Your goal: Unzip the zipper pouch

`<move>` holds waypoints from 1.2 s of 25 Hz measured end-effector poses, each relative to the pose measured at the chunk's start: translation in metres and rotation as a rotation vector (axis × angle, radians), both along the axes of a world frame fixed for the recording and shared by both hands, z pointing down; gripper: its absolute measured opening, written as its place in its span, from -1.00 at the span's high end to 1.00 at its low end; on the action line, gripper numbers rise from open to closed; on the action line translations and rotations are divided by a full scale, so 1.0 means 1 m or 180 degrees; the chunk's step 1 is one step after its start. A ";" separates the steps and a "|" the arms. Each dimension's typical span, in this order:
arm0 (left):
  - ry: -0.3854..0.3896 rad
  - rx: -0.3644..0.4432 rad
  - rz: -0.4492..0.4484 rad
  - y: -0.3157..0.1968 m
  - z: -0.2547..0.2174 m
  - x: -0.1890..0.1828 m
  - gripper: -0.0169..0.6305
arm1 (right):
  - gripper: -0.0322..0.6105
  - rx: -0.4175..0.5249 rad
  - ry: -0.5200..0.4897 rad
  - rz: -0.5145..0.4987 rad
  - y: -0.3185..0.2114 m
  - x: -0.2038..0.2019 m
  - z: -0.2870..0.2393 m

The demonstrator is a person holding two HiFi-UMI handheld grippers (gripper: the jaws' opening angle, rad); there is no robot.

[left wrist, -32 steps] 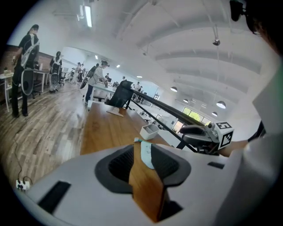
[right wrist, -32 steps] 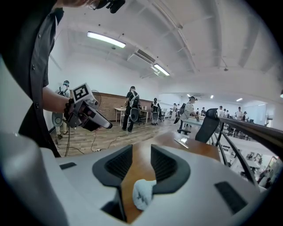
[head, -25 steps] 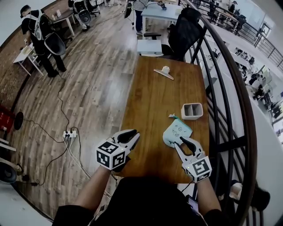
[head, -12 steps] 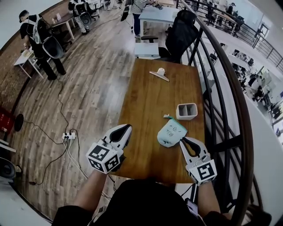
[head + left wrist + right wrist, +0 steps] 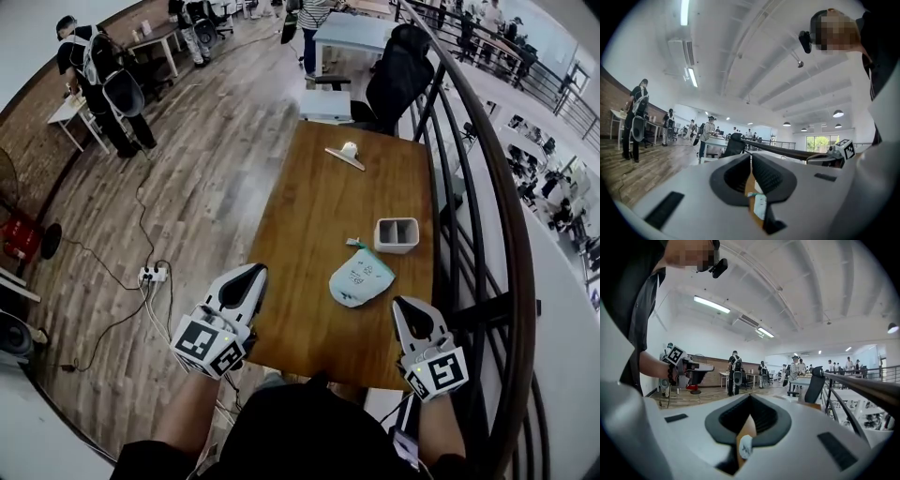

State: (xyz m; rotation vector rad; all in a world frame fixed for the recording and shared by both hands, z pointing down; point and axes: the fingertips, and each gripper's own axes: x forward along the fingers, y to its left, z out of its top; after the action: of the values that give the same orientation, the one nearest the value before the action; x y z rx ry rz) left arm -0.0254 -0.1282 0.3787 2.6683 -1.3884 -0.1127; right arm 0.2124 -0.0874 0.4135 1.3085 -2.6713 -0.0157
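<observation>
Left tool (image 5: 251,274), right tool (image 5: 406,306) drawn back from pouch (image 5: 361,278); left jaws shut, empty; right jaws just closed, empty.

White left gripper (image 5: 257,273), matching right gripper (image 5: 403,304), square-patterned marker cubes (image 5: 208,345), black top (image 5: 309,433)

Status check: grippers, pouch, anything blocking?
Left gripper shut, empty; right gripper just closed, empty. Pouch flat on table, apart from both; zip state unclear. Nothing in the way; box sits clear beyond it.
</observation>
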 end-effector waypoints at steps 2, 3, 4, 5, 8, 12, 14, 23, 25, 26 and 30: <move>-0.0001 0.0012 -0.0106 0.003 -0.002 -0.001 0.88 | 0.91 -0.0001 -0.0006 -0.0050 0.002 0.003 -0.002; 0.0003 0.0020 -0.0140 0.005 -0.002 -0.001 0.88 | 0.91 -0.0006 -0.0013 -0.0059 0.003 0.006 -0.002; 0.0008 0.0027 -0.0158 0.007 -0.002 0.000 0.88 | 0.92 -0.0013 -0.0028 -0.0058 0.004 0.009 -0.002; 0.0006 0.0030 -0.0162 0.009 -0.001 0.001 0.88 | 0.92 -0.0022 -0.0051 -0.0048 0.004 0.012 -0.001; -0.0029 -0.0007 -0.0127 0.012 0.008 0.004 0.89 | 0.92 -0.0071 -0.0156 0.0023 0.004 0.020 0.004; 0.0013 -0.0042 0.0014 0.008 0.012 0.004 0.89 | 0.92 -0.0097 -0.0311 0.0203 0.004 0.022 0.000; 0.0003 -0.0007 0.0091 0.008 0.009 0.001 0.89 | 0.92 -0.0084 -0.0335 0.0272 0.006 0.017 -0.002; -0.0009 0.0012 0.0284 0.002 0.002 -0.014 0.90 | 0.92 -0.0011 -0.0204 0.0404 0.006 -0.011 -0.006; -0.0009 -0.0006 0.0317 0.004 0.004 -0.019 0.90 | 0.92 -0.0009 -0.0106 0.0408 0.009 -0.022 -0.002; 0.0000 -0.0015 0.0331 0.006 0.005 -0.021 0.90 | 0.92 -0.0020 -0.0103 0.0415 0.011 -0.026 0.000; 0.0006 0.0005 0.0389 0.011 0.013 -0.028 0.90 | 0.92 -0.0048 -0.0152 0.0457 0.012 -0.035 0.008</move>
State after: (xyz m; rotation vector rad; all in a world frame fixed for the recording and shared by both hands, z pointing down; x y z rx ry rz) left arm -0.0535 -0.1176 0.3917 2.7450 -1.2212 -0.1038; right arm 0.1778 -0.0756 0.4215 1.5108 -2.6035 0.0540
